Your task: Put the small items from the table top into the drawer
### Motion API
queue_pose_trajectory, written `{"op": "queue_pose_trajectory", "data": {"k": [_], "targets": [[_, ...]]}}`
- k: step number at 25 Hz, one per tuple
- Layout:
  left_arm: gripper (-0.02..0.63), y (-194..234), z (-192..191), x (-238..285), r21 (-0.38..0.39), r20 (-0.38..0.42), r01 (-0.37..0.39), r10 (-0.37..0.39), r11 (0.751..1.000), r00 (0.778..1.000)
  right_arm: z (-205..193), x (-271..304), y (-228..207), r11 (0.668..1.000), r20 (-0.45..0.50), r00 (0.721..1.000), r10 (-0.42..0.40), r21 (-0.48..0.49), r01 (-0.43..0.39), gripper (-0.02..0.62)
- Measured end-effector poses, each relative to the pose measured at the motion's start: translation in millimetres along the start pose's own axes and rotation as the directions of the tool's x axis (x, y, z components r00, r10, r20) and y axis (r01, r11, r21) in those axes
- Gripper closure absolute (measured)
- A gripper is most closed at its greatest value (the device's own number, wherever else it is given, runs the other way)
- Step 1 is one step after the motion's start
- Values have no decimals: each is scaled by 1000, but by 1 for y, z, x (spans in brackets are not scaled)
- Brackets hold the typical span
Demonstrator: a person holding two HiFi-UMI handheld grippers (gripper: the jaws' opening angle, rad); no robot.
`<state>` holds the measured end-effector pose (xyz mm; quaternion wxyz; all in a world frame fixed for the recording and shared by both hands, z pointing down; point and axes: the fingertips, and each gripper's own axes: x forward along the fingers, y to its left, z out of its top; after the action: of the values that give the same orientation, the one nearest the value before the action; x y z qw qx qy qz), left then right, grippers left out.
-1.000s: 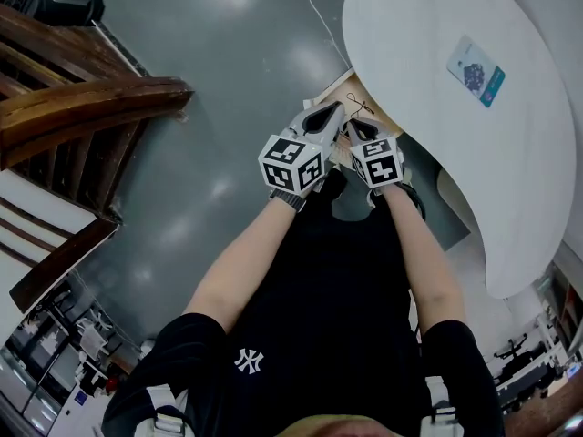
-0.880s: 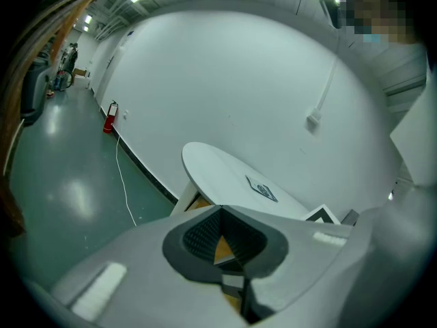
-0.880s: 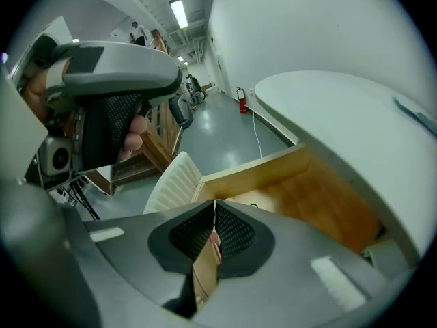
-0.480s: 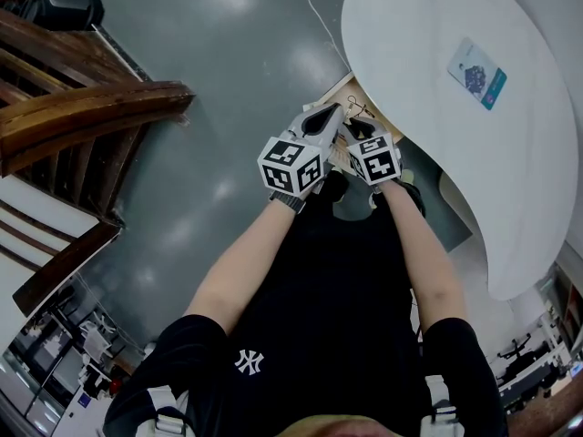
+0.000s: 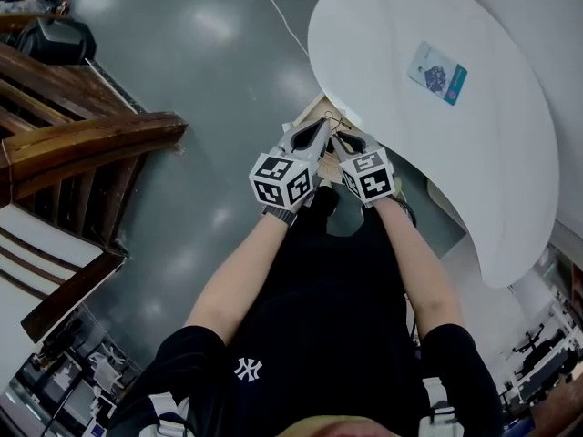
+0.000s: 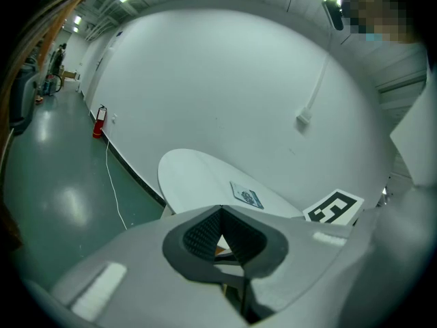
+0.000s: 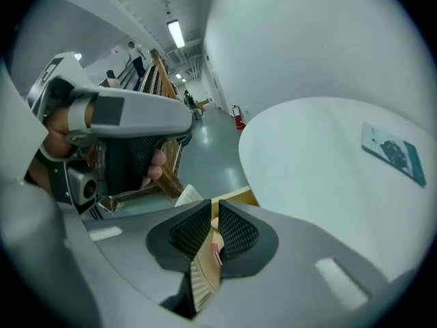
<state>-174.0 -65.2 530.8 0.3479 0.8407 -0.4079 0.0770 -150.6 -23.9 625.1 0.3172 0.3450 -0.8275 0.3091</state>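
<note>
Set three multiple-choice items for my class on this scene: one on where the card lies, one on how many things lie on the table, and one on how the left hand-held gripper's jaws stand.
1. Where is the card?
A in the drawer
B on the table
C on the floor

2. How many things lie on the table?
A one
B three
C five

3. How do the jaws of the left hand-held gripper stand?
A wide apart
B closed on the card
C tips together, nothing between

Answers:
1 B: the head view shows the card lying flat on the white top.
2 A: only the card lies there.
3 C: the left gripper view shows the pad tips meeting with nothing gripped.
</note>
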Motion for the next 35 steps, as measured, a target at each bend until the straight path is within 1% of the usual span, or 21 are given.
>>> {"op": "queue_pose_trajectory", "data": {"k": [3, 9, 17, 22, 28, 35], "targets": [[606, -18, 7, 3, 14, -1, 20, -20, 1000, 1000, 8, -23, -7, 1000, 32, 999, -20, 16, 20, 535], [605, -58, 23, 12, 53, 0, 77, -77, 996, 997, 15, -68, -28, 995, 81, 993, -87, 54, 83, 536], [604, -113, 30, 30, 88, -7, 150, -150, 985, 989, 20, -124, -57, 982, 140, 974, -179, 84, 168, 536], [605, -141, 29, 46, 108, -21, 183, -182, 977, 983, 21, -150, -79, 974, 167, 961, -219, 102, 204, 537], [606, -164, 33, 65, 124, -25, 200, -198, 972, 980, 23, -173, -104, 966, 184, 951, -248, 115, 230, 534], [604, -166, 33, 88, 119, -26, 182, -181, 976, 983, 33, -174, -133, 960, 176, 944, -279, 46, 275, 518]]}}
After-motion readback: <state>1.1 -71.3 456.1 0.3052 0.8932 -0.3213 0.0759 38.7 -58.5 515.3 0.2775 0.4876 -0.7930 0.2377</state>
